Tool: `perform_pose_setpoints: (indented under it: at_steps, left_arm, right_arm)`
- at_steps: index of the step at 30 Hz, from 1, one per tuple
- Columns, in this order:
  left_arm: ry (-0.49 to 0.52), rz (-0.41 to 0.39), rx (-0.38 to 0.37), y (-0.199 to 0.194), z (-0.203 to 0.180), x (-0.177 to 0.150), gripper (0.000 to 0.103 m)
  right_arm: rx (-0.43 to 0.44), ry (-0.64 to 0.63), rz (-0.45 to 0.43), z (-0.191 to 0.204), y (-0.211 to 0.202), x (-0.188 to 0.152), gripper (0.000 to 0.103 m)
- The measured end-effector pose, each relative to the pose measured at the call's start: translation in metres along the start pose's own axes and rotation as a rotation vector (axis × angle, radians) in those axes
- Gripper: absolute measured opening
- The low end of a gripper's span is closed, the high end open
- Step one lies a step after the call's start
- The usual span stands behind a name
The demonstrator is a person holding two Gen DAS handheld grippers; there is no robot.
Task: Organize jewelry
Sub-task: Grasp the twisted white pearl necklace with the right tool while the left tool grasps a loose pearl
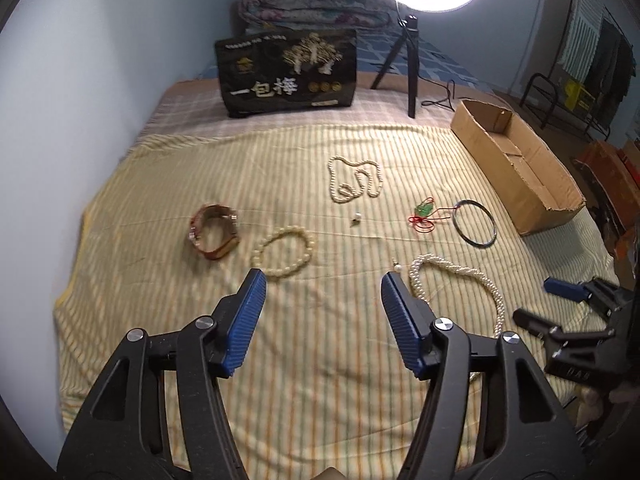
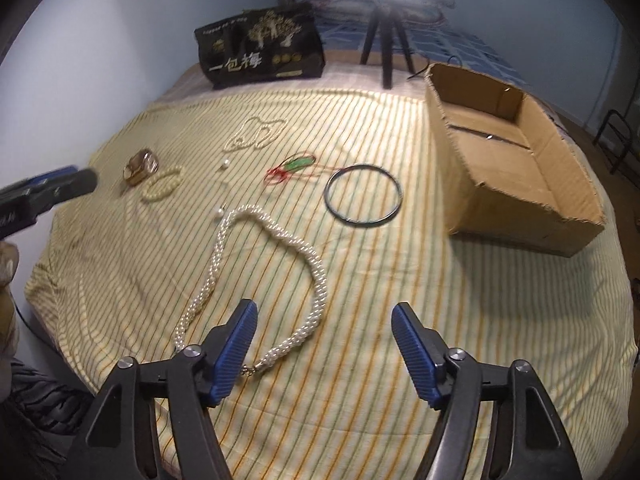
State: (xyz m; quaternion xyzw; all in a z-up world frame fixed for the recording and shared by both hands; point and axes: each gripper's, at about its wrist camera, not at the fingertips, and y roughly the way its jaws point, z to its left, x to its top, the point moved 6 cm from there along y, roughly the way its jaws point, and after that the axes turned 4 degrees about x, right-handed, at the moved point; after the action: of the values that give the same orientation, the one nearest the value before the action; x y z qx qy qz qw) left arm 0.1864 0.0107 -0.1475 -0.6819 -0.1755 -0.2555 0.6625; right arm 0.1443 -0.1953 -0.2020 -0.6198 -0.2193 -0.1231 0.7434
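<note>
Pearl necklace (image 2: 256,276) loop long axis runs near-to-far; left tool (image 1: 323,300), right tool (image 2: 324,330) spread, empty.

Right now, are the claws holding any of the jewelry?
No. The left claw and right claw are both open and empty. The thick pearl necklace lies on the bedsheet beside them, not gripped.

Left tool (image 1: 323,282): black angular arms; ribbed blue pads; silver screw heads; right tool (image 2: 324,314) likewise.
</note>
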Motion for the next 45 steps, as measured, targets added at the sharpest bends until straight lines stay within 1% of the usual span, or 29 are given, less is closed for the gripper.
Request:
perform_pose_setpoints:
  at_steps: [4,10,11,16,17,18,19,20,24,26,29,34,36,37,41,45]
  left_arm:
    - [0.007,0.022,0.002,0.017,-0.007,0.004,0.063]
    - [-0.010,0.058,-0.026,0.044,-0.016,0.015,0.062]
    - [-0.013,0.067,-0.042,0.050,-0.018,0.018,0.062]
    - [-0.036,0.091,-0.061,0.075,-0.021,0.027,0.062]
    - [-0.041,0.102,-0.065,0.082,-0.021,0.029,0.061]
    - [-0.046,0.110,-0.068,0.088,-0.021,0.030,0.058]
    - [-0.049,0.119,-0.071,0.093,-0.020,0.031,0.053]
    - [-0.052,0.129,-0.074,0.100,-0.020,0.032,0.052]
    - [-0.054,0.142,-0.084,0.117,-0.022,0.035,0.052]
    - [-0.035,0.141,-0.078,0.122,-0.026,0.037,0.052]
    - [0.009,0.134,-0.047,0.131,-0.030,0.037,0.052]
    - [0.016,0.144,-0.042,0.141,-0.028,0.036,0.052]
    - [0.018,0.144,-0.038,0.143,-0.027,0.036,0.048]
    - [0.018,0.144,-0.039,0.145,-0.026,0.037,0.043]
    - [0.030,0.141,-0.049,0.148,-0.028,0.038,0.042]
    - [0.067,0.131,-0.045,0.149,-0.034,0.039,0.040]
  right_arm:
    - [0.010,0.012,0.022,0.001,0.009,0.000,0.066]
    - [0.004,0.030,0.035,0.000,0.018,0.008,0.062]
    - [0.000,0.030,0.038,-0.001,0.020,0.008,0.061]
    - [0.002,0.049,0.071,-0.006,0.031,0.006,0.054]
    - [0.004,0.053,0.076,-0.008,0.033,0.005,0.053]
    - [0.007,0.061,0.082,-0.010,0.035,0.005,0.051]
    - [0.012,0.067,0.086,-0.011,0.036,0.004,0.050]
    - [0.020,0.077,0.093,-0.013,0.038,0.004,0.049]
    - [0.039,0.099,0.101,-0.017,0.042,0.005,0.046]
    - [0.042,0.102,0.101,-0.018,0.043,0.008,0.046]
    - [0.054,0.106,0.104,-0.018,0.045,0.010,0.042]
    - [0.070,0.096,0.107,-0.016,0.046,0.010,0.040]
    - [0.068,0.083,0.107,-0.014,0.047,0.010,0.040]
    - [0.067,0.077,0.108,-0.013,0.048,0.010,0.040]
    - [0.063,0.063,0.114,-0.010,0.051,0.010,0.038]
    - [0.053,0.050,0.116,-0.008,0.053,0.010,0.035]
